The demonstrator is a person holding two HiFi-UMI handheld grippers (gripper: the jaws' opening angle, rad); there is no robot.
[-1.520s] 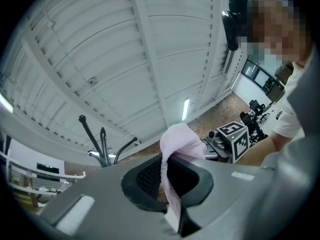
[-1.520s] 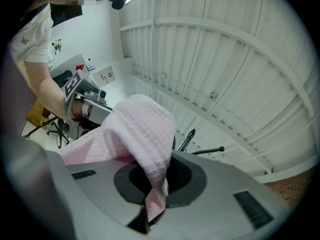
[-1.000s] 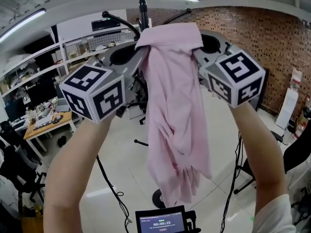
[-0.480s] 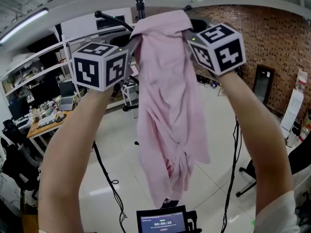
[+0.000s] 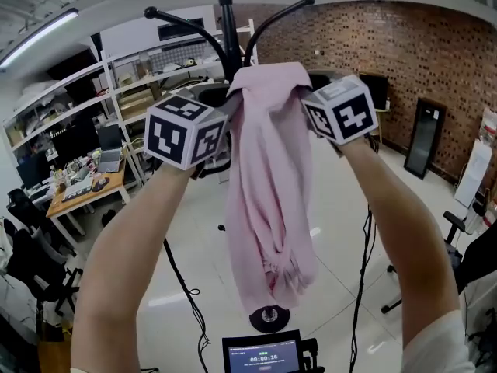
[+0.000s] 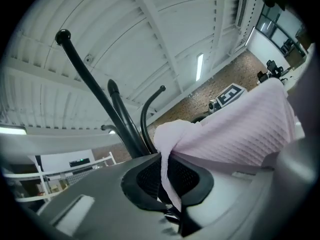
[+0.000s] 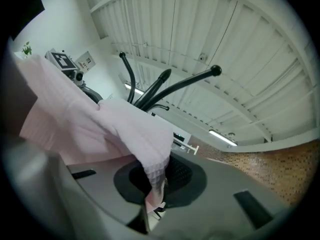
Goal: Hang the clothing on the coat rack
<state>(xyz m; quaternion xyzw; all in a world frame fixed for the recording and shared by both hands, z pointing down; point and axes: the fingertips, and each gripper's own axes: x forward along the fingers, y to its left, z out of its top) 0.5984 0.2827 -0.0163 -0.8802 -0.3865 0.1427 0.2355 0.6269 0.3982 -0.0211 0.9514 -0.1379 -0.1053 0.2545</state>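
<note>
A pink garment hangs in a long fold between my two grippers, held up by its top edge. My left gripper is shut on the cloth's left corner, and its jaws pinch a strip of the pink fabric. On the other corner my right gripper is shut too, the cloth bunching over its jaws. The black coat rack stands just behind the garment, its curved hooks rising above the cloth's top edge. The hooks show close ahead in the left gripper view and likewise in the right gripper view.
The rack's round base rests on the pale floor under the garment. White shelving and a wooden desk line the left side, with dark office chairs nearby. A brick wall runs at the right. A small screen sits at the bottom edge.
Both grippers have carried the garment away from the camera and lower, up to the rack. The rack's pole and hooks now stand out above the cloth's top edge.
</note>
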